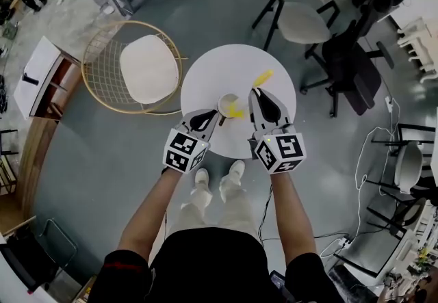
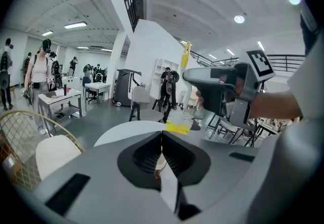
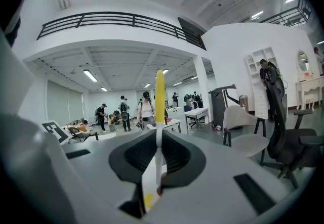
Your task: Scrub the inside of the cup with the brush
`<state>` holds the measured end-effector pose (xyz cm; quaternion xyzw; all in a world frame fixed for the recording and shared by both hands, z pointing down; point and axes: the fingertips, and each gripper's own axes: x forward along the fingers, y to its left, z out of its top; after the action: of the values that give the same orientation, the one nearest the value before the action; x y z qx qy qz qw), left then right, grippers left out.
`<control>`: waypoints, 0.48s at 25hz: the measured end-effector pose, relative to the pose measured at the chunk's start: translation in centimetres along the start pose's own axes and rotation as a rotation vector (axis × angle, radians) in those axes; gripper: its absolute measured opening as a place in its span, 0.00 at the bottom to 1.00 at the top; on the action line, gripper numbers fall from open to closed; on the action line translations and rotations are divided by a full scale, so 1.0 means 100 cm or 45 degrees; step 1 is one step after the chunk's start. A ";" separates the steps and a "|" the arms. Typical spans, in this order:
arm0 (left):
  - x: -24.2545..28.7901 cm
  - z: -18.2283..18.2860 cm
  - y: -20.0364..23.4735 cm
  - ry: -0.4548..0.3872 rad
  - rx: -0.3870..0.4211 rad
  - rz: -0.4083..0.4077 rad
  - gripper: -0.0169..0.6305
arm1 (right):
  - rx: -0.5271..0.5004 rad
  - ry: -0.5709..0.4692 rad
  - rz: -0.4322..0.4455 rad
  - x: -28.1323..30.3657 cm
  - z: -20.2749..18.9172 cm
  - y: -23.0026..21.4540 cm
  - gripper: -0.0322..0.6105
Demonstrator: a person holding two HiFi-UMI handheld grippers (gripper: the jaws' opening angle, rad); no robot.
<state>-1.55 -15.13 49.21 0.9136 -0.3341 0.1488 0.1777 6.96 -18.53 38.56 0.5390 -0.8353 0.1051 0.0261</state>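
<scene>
A small cream cup [image 1: 226,104] stands on the round white table [image 1: 205,76] near its front edge. My left gripper [image 1: 213,115] is shut on the cup's wall, which shows as a thin cream strip [image 2: 160,161] between the jaws. My right gripper [image 1: 255,93] is shut on the brush. The brush's yellow handle end [image 1: 263,78] points away from me, and its yellow bristle head [image 1: 236,111] sits at the cup's mouth. In the left gripper view the bristles [image 2: 177,126] hang just beyond my jaws, below the right gripper [image 2: 217,86]. In the right gripper view the brush stem [image 3: 159,117] runs up between the jaws.
A gold wire chair with a white cushion [image 1: 133,66] stands left of the table. A grey chair [image 1: 301,1] and a black office chair [image 1: 352,66] stand behind and to the right. My feet [image 1: 219,182] are under the table's near edge. People stand far off [image 2: 40,74].
</scene>
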 end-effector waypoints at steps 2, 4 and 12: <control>-0.006 0.009 -0.003 -0.014 0.011 -0.011 0.05 | -0.006 -0.004 -0.005 -0.004 0.005 0.004 0.12; -0.013 0.018 -0.004 -0.030 0.021 -0.018 0.05 | -0.011 -0.004 -0.014 -0.009 0.008 0.009 0.12; -0.045 0.061 0.000 -0.108 0.013 -0.009 0.05 | -0.034 0.015 -0.039 -0.032 0.024 0.027 0.12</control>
<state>-3.88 -15.19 42.03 0.9211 -0.3376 0.1109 0.1591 6.00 -15.12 35.34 0.5508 -0.8281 0.0967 0.0397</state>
